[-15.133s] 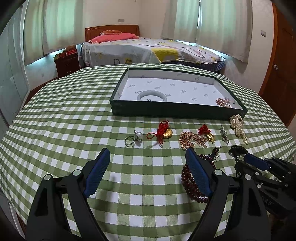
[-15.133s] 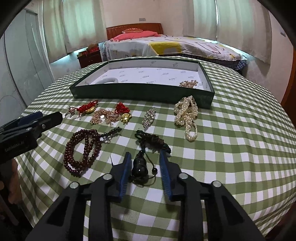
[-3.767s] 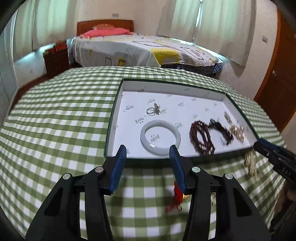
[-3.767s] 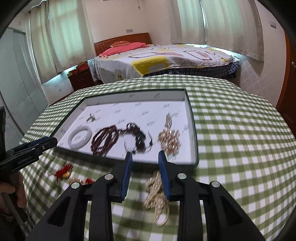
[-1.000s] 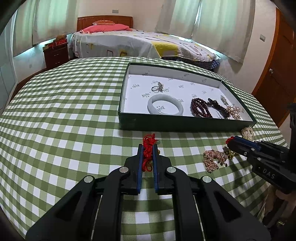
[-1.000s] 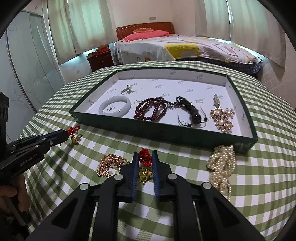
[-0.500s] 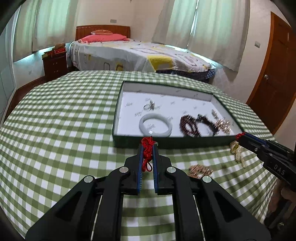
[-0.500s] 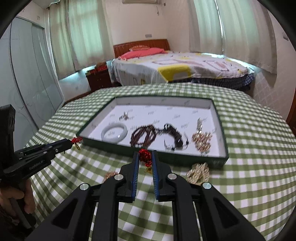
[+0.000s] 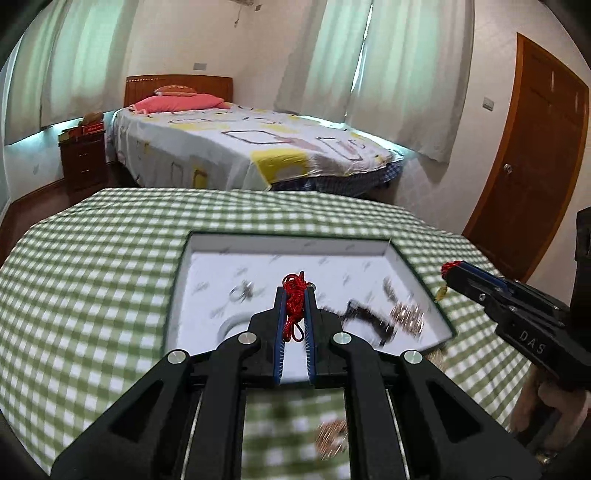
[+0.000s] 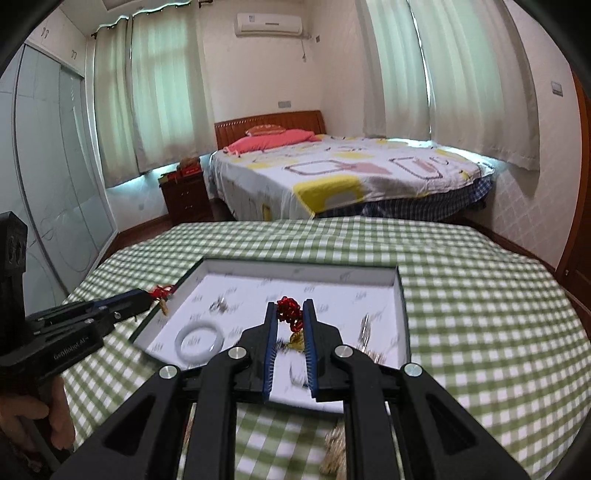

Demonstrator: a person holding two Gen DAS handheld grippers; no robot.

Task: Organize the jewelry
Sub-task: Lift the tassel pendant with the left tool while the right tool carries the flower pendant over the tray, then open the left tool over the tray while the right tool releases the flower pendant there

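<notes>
Gripping: left gripper (image 9: pixel 294 295) pinches the red cord charm (image 9: pixel 293 308); right gripper (image 10: pixel 290 314) pinches the red knot charm (image 10: pixel 290 316), its gold pendant (image 10: pixel 296 341) dangling.
Place: both hang over the near part of the tray (image 10: pixel 402 299).
Risk: thin cords could slip out, or snag the pads on release.
Obstacles: jade bangle (image 10: pixel 199 340), ring (image 9: pixel 242 293) and dark beads (image 9: pixel 364 317) crowd the landing space.
Outside: gold chains (image 9: pixel 332 445) lie on the near tablecloth (image 9: pixel 92 277).

A bed (image 10: pixel 343 177) with a patterned white, yellow and grey cover and a pink pillow (image 10: pixel 269 142) stands against the cream wall under a wooden headboard (image 10: pixel 269 122). Pale curtains (image 10: pixel 155 92) glow with daylight. A dark nightstand (image 10: pixel 186 197) sits beside the bed, an air conditioner (image 10: pixel 269 24) hangs high, and a wooden door (image 9: pixel 535 155) closes the right side.
</notes>
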